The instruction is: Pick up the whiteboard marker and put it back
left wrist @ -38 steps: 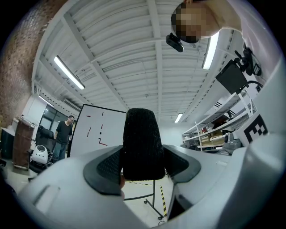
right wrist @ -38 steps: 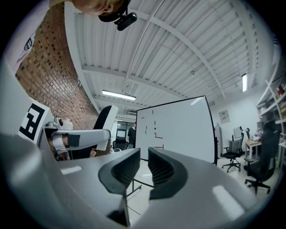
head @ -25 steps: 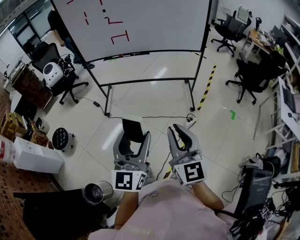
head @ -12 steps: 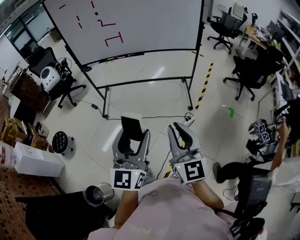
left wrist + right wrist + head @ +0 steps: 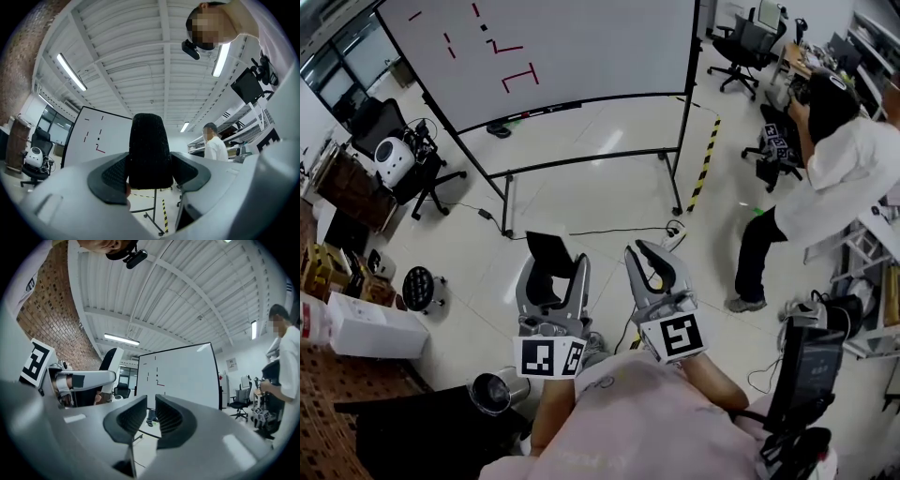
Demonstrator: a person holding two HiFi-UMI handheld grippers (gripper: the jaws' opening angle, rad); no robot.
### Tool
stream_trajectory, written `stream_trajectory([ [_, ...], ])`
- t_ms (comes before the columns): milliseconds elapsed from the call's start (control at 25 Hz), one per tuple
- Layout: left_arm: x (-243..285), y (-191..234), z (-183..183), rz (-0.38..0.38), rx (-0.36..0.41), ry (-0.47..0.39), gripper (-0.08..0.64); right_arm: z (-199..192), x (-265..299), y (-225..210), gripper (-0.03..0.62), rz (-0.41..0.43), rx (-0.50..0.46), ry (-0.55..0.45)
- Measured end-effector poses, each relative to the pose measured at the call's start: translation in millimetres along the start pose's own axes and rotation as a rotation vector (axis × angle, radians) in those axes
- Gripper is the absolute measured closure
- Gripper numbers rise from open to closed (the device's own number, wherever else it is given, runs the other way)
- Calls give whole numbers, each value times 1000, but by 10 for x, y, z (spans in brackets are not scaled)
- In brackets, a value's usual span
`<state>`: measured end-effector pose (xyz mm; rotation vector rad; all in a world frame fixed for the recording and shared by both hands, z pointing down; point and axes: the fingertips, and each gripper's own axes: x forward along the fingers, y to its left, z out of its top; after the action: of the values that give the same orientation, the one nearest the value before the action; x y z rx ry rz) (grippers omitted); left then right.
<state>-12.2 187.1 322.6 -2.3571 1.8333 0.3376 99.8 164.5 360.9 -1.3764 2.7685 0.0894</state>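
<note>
Our left tongs [image 5: 150, 173] are clamped on a black block [image 5: 150, 140], which stands upright between the pads and rises above them. It has a coarse, felt-like weave and rounded top corners, so we judge it to be a board eraser. Our right tongs [image 5: 151, 416] are together with nothing between them, which we judge leaves them free for the marker. Their pads are dark, ribbed and curved, set in smooth pale grey plastic shells.

We hold both pairs of tongs side by side near chest height, aimed at 12 o'clock toward the whiteboard [image 5: 581, 47], which is well apart from us across the glossy tiled floor [image 5: 609, 187]. The board is smooth and white with short red strokes, and it sits on a black metal frame with wheels. A few small things lie along its ledge [image 5: 534, 111]. The marker is probably among them, but they are too small for us to tell. At 1 o'clock a yellow-and-black striped tape [image 5: 705, 164] runs over the floor, and at 2 o'clock stands a person [image 5: 853, 159] in a white shirt.
</note>
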Motion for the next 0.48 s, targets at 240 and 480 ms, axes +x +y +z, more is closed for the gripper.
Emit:
stream_trajectory([
  [240,155,-98,-30,-3,-8,-11,284,-1,17,-180,543,-1,-20,-4],
  [480,440,-227,-196,22,-21,-14,284,-139,-141,-538,543,-10,-30,13],
])
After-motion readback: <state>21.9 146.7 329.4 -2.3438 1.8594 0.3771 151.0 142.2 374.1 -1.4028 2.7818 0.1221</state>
